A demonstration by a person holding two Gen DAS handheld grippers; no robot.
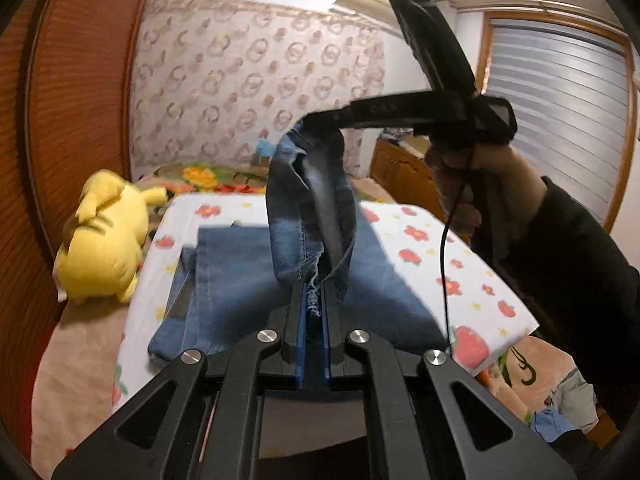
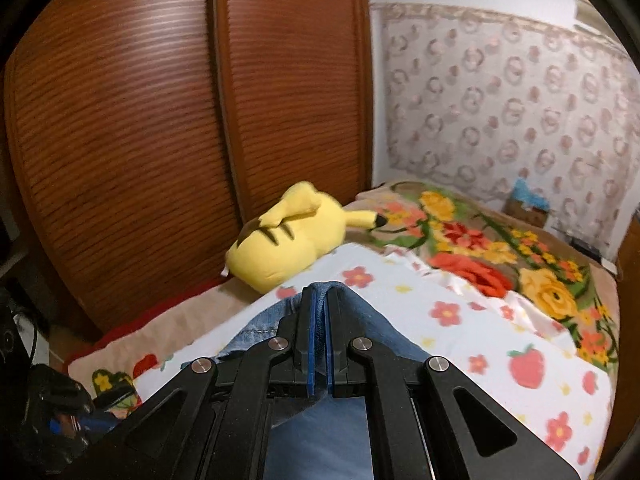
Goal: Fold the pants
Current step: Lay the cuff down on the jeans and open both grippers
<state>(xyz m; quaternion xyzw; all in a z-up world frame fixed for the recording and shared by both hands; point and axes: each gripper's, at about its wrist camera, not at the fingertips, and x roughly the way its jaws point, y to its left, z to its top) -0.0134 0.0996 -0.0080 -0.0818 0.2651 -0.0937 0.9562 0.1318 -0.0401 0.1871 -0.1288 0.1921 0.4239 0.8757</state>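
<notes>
Nearest to the left wrist camera, the left gripper (image 1: 314, 300) is clamping its blue pads on a frayed hem edge of the pants (image 1: 248, 280), with the jaws almost together and denim pinched between them. The right gripper (image 1: 320, 118) is also seen there, higher up, pinching the other end of the same lifted edge; in its own view the right gripper (image 2: 320, 300) is closed narrowly on a fold of blue cloth. So both grippers are holding the pants, and a loop of denim is hanging between them.

The rest of the pants is lying on a white sheet with red flowers and strawberries (image 1: 440, 248), spread over the bed. It is looking already doubled, leg over leg, but I cannot tell this for certain.

Judging from the pictures, this denim is soft but rather thick, and moderately heavy. It is sagging under its own weight and not keeping a shape. It is not slippery and not fragile. The hem, the seams and the waistband are probably the best places to take hold, because they are thicker; a thin single layer may slide out.

Counting: one pair of pants, two grippers, one person's hand (image 1: 472, 184) visible, one yellow plush toy (image 1: 100, 244) beside the sheet, one flowered blanket (image 2: 500, 248) behind it.
</notes>
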